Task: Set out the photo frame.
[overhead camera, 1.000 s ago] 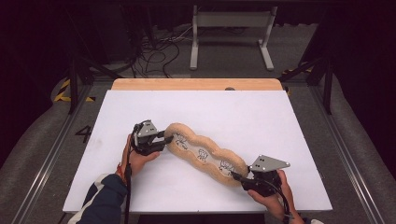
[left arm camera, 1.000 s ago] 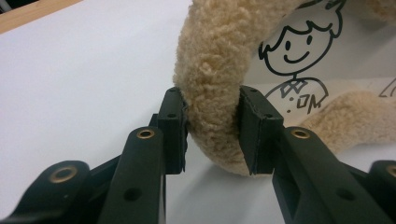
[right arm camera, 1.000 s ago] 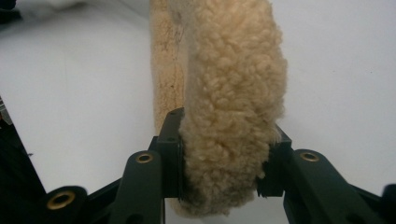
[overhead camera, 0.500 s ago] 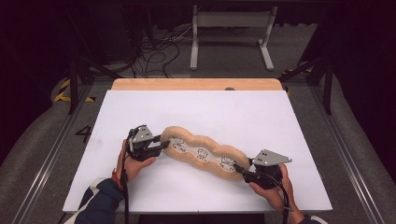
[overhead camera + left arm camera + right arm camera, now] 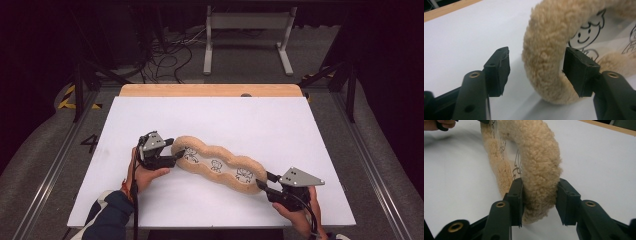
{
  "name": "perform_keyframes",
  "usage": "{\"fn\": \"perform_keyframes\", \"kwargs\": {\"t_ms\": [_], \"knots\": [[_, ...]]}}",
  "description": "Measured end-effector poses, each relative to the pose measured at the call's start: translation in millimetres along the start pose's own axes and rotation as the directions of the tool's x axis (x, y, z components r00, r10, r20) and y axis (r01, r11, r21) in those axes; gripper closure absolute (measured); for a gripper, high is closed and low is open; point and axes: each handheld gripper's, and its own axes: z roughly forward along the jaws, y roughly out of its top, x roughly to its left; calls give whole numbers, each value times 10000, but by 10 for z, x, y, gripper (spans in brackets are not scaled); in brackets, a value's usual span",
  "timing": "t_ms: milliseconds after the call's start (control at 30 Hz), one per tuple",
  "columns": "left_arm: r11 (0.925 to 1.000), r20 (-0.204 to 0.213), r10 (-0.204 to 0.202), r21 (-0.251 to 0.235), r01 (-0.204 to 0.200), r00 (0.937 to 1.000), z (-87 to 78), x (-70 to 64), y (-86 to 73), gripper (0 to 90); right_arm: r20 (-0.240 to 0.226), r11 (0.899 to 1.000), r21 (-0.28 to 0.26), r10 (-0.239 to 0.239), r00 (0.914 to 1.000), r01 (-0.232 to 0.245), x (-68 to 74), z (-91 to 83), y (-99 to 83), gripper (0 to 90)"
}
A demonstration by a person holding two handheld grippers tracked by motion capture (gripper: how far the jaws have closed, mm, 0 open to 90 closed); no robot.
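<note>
Right gripper pinches the fleece pouch end, frame centre; left gripper gapes around its rim.

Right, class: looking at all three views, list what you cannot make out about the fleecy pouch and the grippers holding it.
- High view: the drawings on the fleecy pouch are too small to read.
- Left gripper view: the pouch's fleece rim hides part of the smiling cartoon figure; the frame edge cuts the rest.
- Right gripper view: the far end of the pouch is blurred and cut by the top edge, and the fleece hides whether the right gripper pinches it on both sides.
</note>
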Motion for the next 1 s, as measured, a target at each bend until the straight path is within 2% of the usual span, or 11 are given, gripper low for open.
{"fn": "perform_keyframes", "kwargs": {"t_ms": [67, 100, 133, 233, 300, 400, 700, 833, 1000], "knots": [[10000, 221, 86, -30, -85, 9997, 23, 1, 21, 373, 29, 9999, -75, 148, 9999, -148, 11, -8, -18, 628], [9999, 358, 129, -37, -128, 9993, 25, -2, 22, 393, 80, 9998, -112, 179, 9998, -178, 11, -5, -19, 631], [9998, 522, 202, -49, -200, 9984, 26, -12, 20, 451, 94, 9997, -142, 223, 9997, -222, 10, -1, -20, 634], [9991, 462, 414, 45, -416, 9981, -1, -23, 24, 521, 176, 9997, -207, 162, 9997, -158, 11, 9, -25, 638], [9996, 489, 277, 48, -280, 9984, -43, -7, 3, 571, 200, 9997, -189, 171, 9997, -168, -6, 15, -22, 640], [9993, 434, 366, 105, -371, 9984, -81, -12, -17, 629, 153, 9995, -215, 225, 9996, -221, -39, 28, -20, 643], [9982, 176, 480, 345, -486, 9987, -180, -92, -57, 654, 247, 9998, -135, 140, 9996, -137, -120, 91, 13, 650], [9979, 231, 505, 392, -514, 9985, -220, -111, -76, 654, 307, 9999, -84, 105, 9995, -103, -148, 119, 35, 652], [9986, 342, 305, 414, -319, 9990, -263, -133, -101, 652, 354, 10000, -44, 83, 9993, -81, -203, 162, 74, 654]]}}
